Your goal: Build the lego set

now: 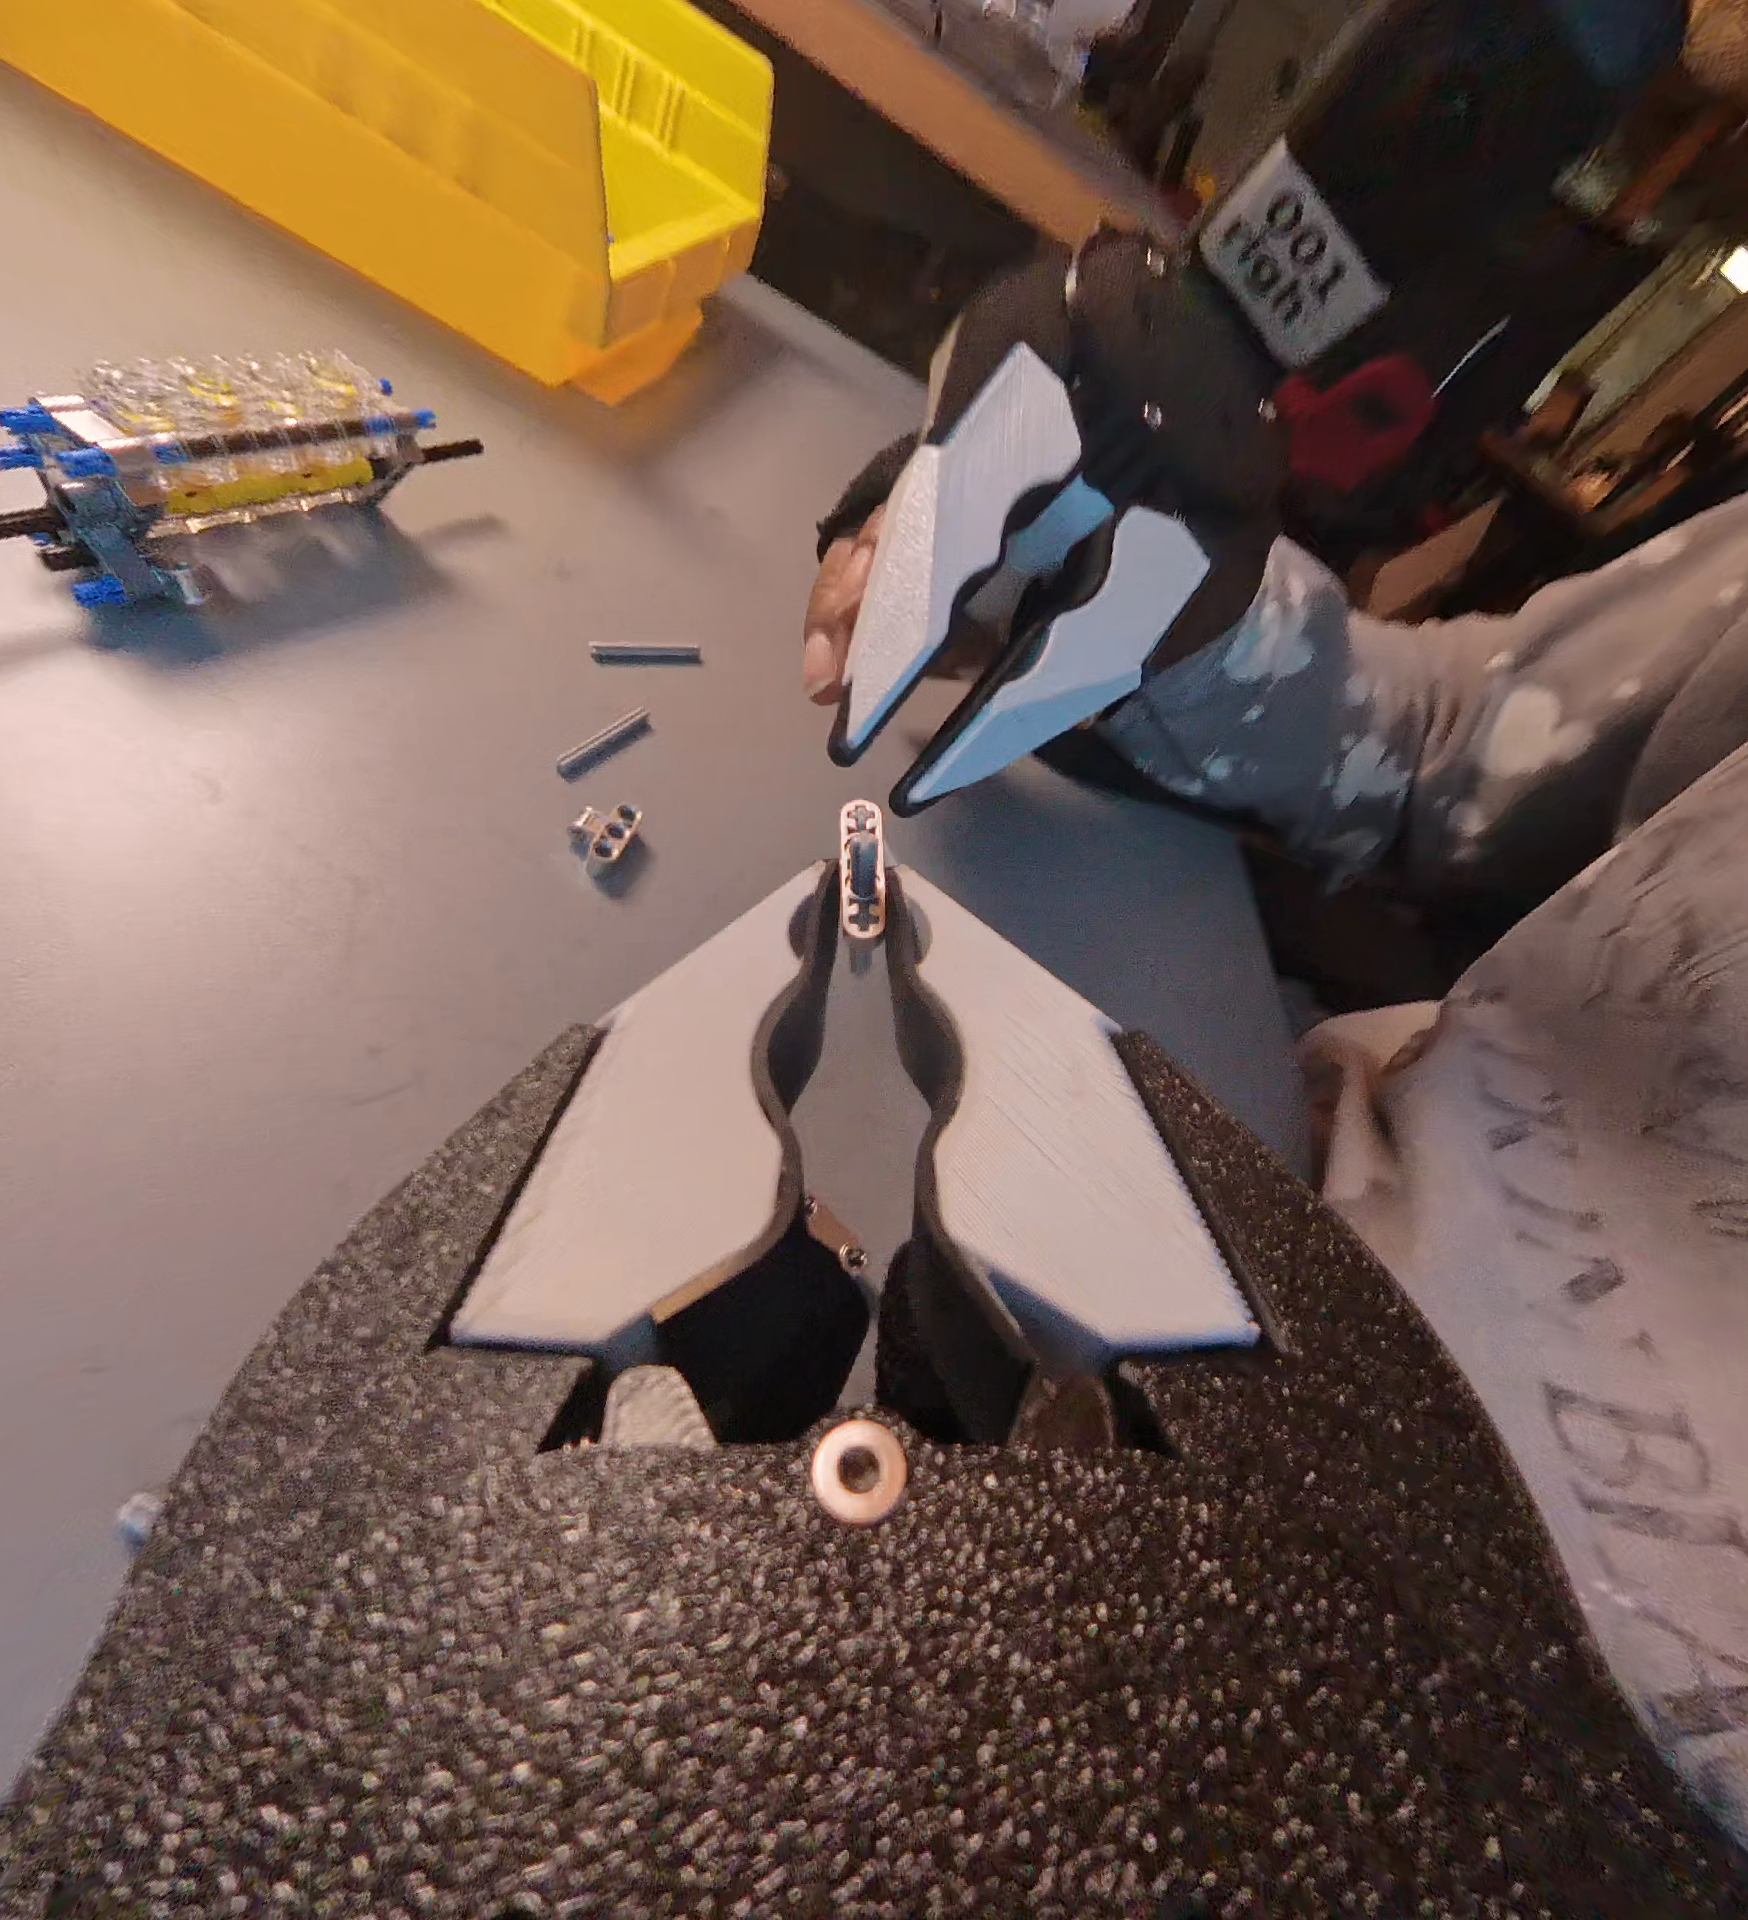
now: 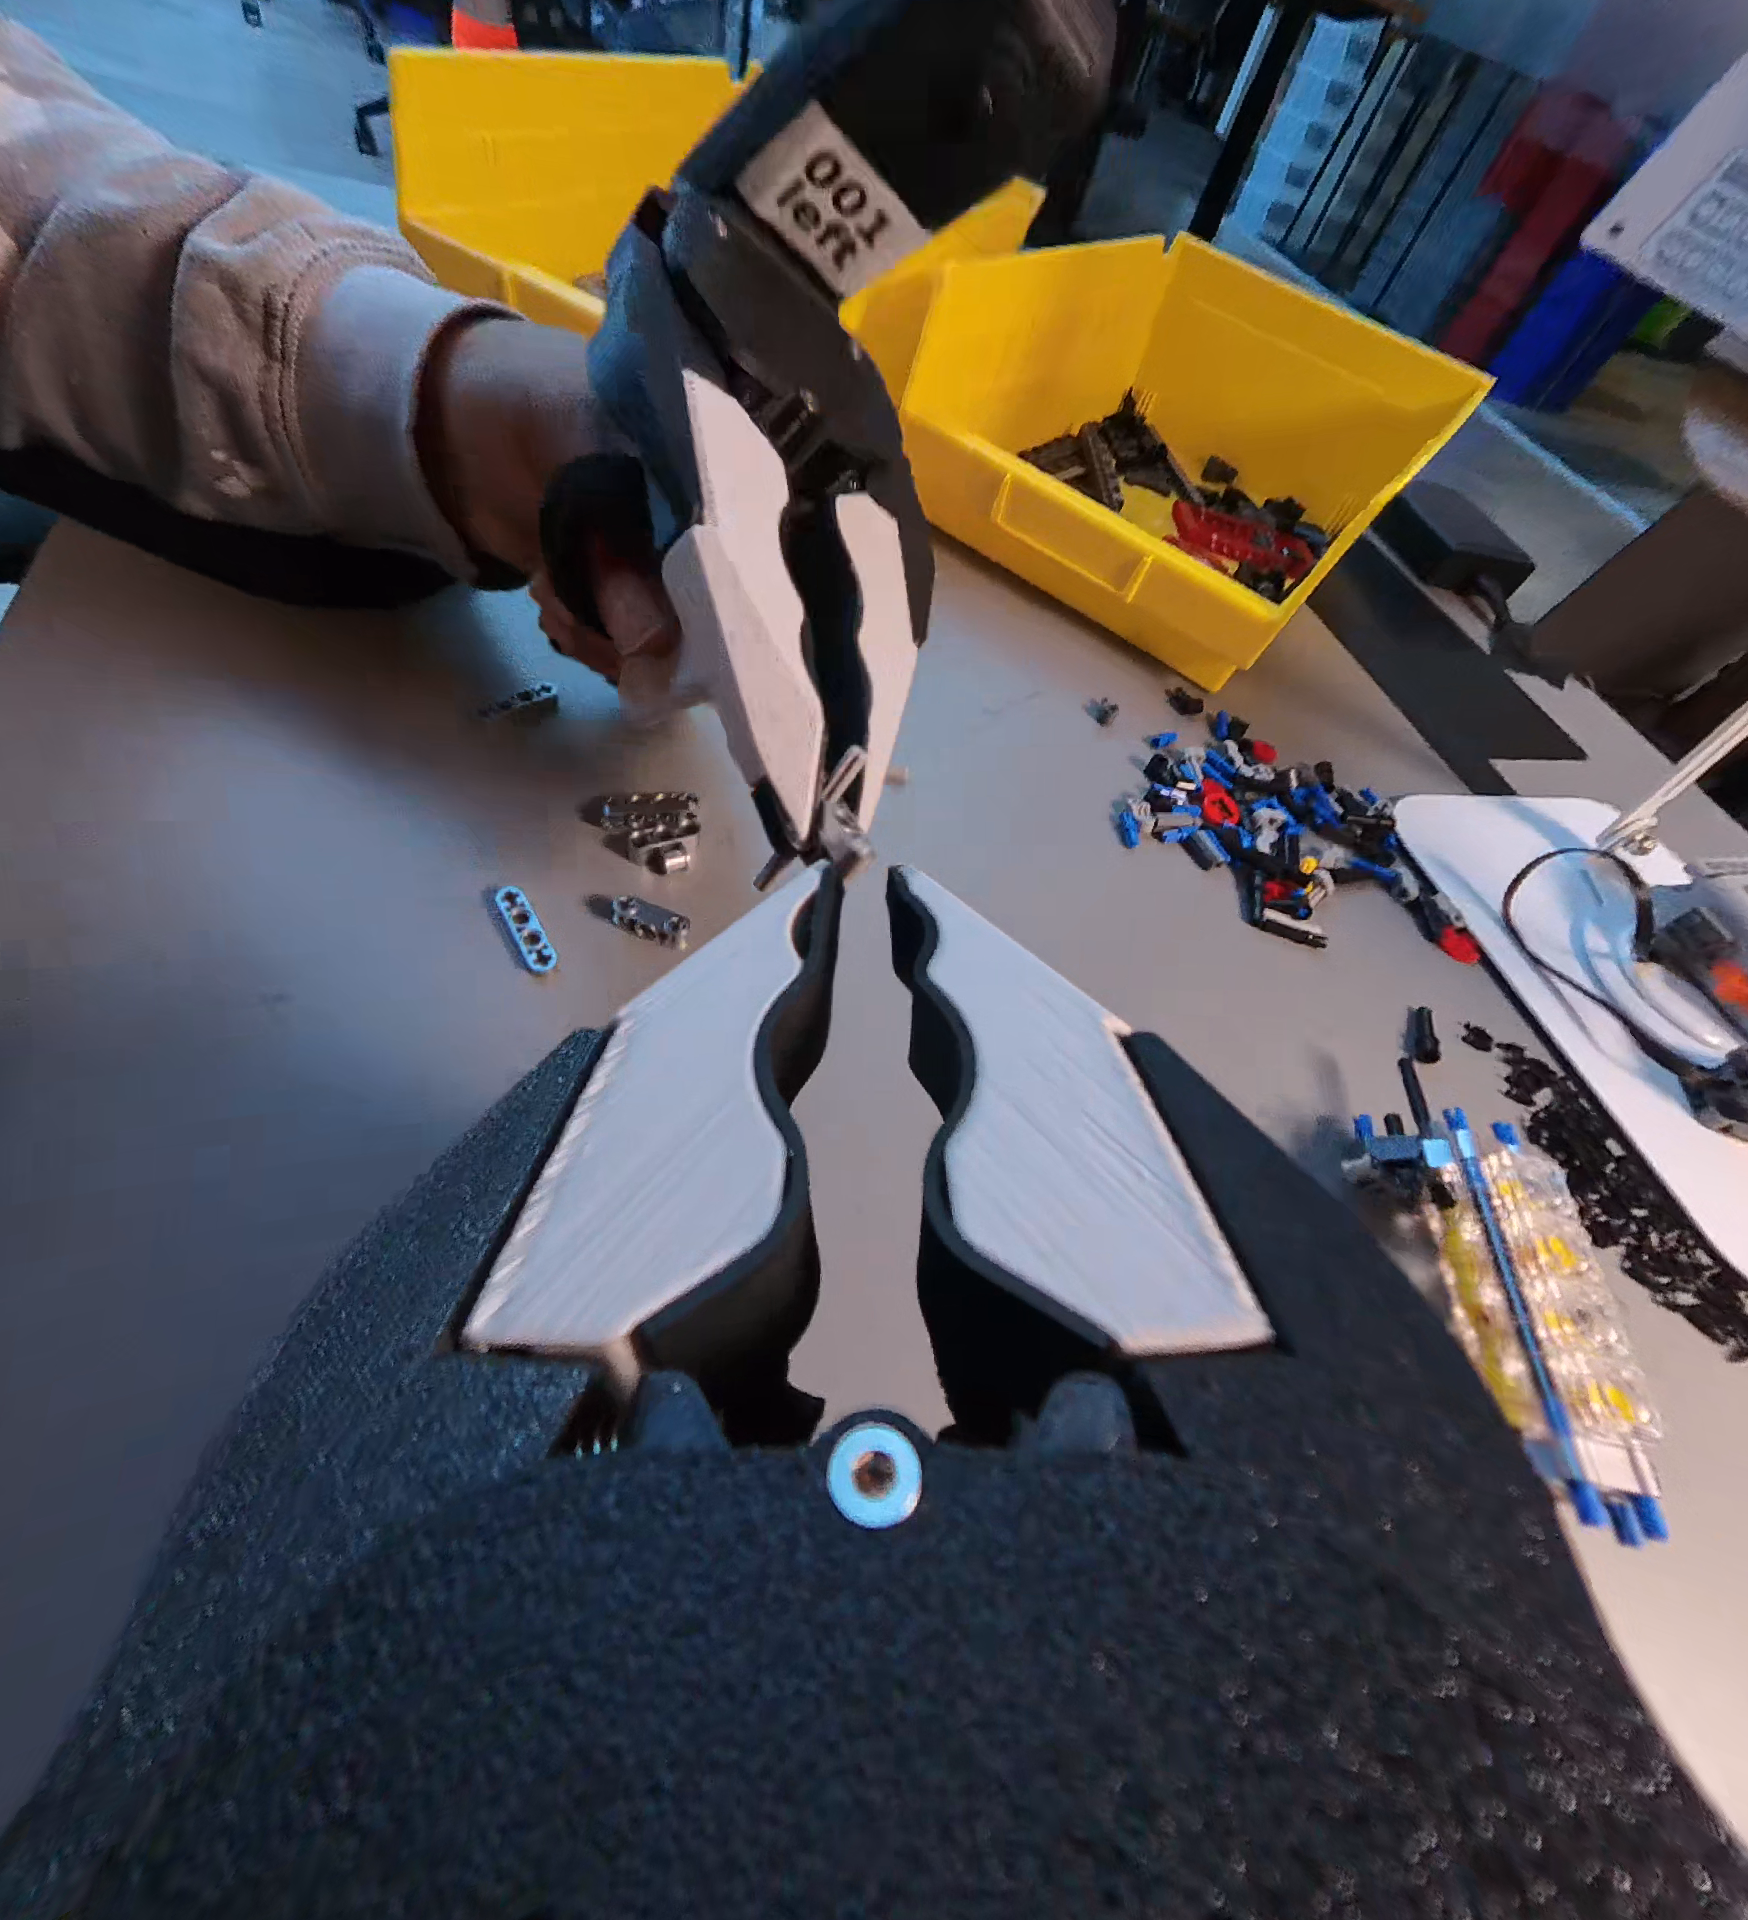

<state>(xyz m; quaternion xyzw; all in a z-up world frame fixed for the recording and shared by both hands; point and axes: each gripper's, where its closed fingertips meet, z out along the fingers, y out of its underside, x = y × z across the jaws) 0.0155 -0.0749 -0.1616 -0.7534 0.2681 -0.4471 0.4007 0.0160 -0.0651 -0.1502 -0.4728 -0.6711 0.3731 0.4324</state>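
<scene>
Small grey beam [image 1: 862, 871] in left tool [image 1: 862, 883]; brick-filled yellow bin [image 2: 1202, 436] behind.

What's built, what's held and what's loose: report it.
Built: one clear-and-blue assembly lies on the table. Held: the left gripper has its jaws shut on a small grey link; the right gripper is open just beside it, empty. Loose: grey pieces, a mixed pile of small parts and more in a yellow bin.

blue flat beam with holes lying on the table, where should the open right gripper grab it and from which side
Grip the blue beam across its narrow width at mid-length, coming from above. It lies flat and alone on the table, so only its long thin edges offer opposing faces. The right gripper is open and empty.
</scene>
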